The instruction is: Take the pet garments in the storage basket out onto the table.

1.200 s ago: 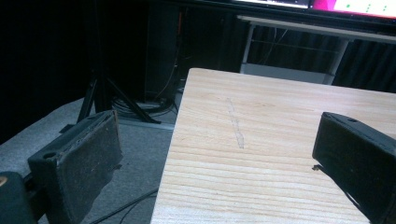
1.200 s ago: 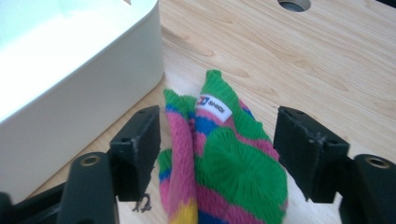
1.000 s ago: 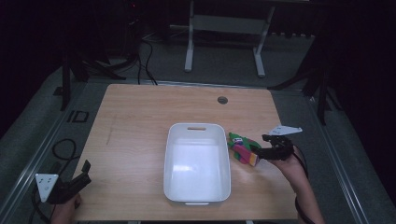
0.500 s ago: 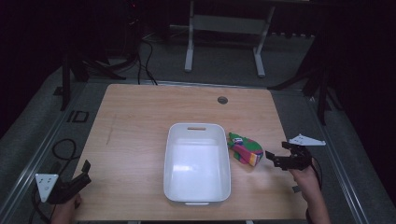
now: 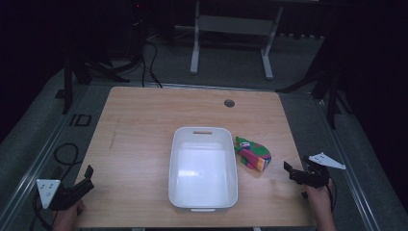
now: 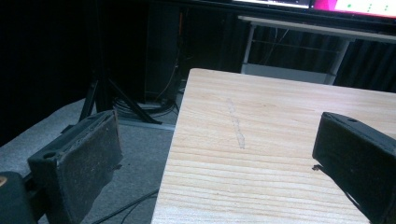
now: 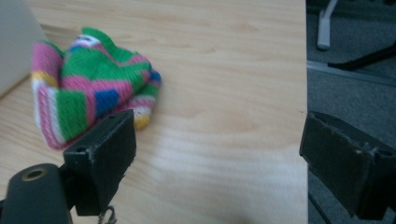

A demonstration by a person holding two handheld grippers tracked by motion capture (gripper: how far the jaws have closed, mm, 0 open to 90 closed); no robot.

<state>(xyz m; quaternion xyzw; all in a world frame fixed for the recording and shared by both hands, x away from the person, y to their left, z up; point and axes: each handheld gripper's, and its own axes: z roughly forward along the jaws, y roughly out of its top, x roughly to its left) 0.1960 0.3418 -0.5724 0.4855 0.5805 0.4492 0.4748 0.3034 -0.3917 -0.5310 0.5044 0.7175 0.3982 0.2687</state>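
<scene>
A crumpled knitted cloth (image 5: pixel 252 154) in pink, green and blue stripes lies on the wooden table (image 5: pixel 144 125) just right of a white rectangular tub (image 5: pixel 203 166). My right gripper (image 5: pixel 294 173) is open near the table's right front edge, a short way right of the cloth (image 7: pixel 88 93), with nothing between its jaws. At the table's left front corner my left gripper (image 5: pixel 86 180) hangs half off the edge, also open and empty. In the left gripper view its jaws straddle the table's left edge (image 6: pixel 175 140).
A round cable hole (image 5: pixel 229 103) sits at the table's far side. Grey floor, cables (image 5: pixel 65 154) and stand legs (image 5: pixel 231 43) surround the table. The tub's inside looks bare.
My right gripper has drawn back to the right and toward the front edge, away from the cloth, which stays on the table. The left gripper has barely moved.
</scene>
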